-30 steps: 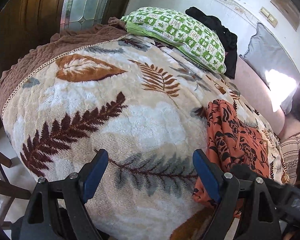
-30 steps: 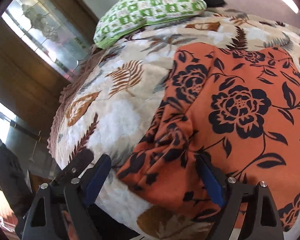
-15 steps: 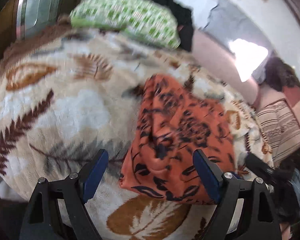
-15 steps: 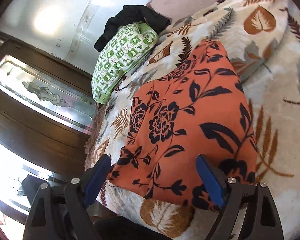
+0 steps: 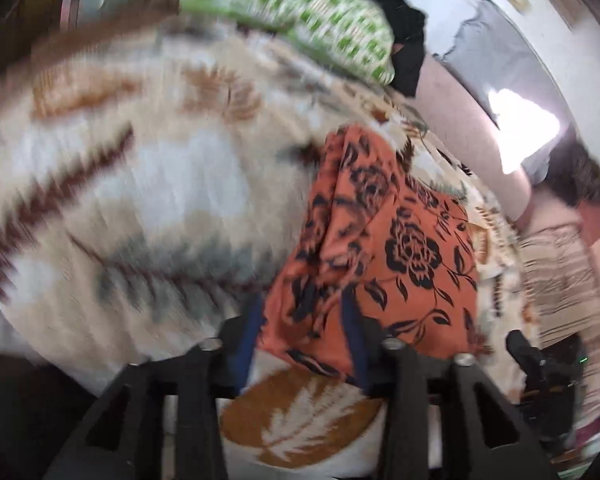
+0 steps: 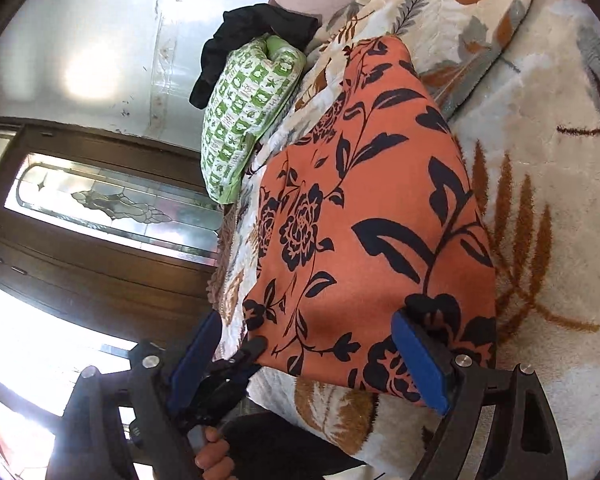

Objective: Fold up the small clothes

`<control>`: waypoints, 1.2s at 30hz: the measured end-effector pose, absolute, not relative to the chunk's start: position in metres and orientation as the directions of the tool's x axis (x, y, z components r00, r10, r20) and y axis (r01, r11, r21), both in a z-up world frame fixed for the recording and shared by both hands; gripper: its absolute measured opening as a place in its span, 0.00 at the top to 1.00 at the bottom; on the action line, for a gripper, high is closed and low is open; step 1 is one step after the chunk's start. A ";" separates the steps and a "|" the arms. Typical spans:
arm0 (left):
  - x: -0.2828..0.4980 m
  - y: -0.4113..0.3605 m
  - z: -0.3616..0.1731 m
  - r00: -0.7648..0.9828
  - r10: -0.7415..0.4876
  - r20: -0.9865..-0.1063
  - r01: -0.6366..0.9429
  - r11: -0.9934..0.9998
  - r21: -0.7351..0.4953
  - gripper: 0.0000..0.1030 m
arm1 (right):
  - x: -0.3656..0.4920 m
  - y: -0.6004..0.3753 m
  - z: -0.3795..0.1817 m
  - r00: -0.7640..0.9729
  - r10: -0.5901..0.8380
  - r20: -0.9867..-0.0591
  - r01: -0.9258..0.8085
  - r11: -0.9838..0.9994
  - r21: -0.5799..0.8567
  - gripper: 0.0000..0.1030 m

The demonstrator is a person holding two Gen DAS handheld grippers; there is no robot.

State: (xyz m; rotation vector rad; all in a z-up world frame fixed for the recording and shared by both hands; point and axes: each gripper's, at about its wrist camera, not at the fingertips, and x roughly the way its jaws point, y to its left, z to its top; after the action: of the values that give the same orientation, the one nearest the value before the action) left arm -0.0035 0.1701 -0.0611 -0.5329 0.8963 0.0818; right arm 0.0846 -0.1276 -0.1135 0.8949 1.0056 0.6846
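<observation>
In the left wrist view, the left gripper (image 5: 302, 342) is closing its jaws around the near corner of the orange flowered garment (image 5: 384, 248), which lies on the leaf-pattern blanket (image 5: 140, 184); this looks like the grasp that begins a fold. The picture is blurred, so I cannot tell if the pads already press the cloth. In the right wrist view, the right gripper (image 6: 308, 360) has its jaws spread wide over the garment's near edge, gripping nothing. Next it should probably close on the other corner. The garment's underside stays hidden.
</observation>
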 end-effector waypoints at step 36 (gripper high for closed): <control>0.085 0.152 -0.107 0.579 -0.024 -0.815 -0.114 0.987 -0.110 0.14 | 0.162 -0.180 -0.147 0.336 0.821 -0.462 0.113 0.452 0.885 0.14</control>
State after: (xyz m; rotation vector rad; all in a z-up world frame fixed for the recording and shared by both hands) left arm 0.0854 0.1517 -0.1067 -0.1562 0.9534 0.0530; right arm 0.1615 -0.1796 -0.1472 1.0199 1.1541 0.5847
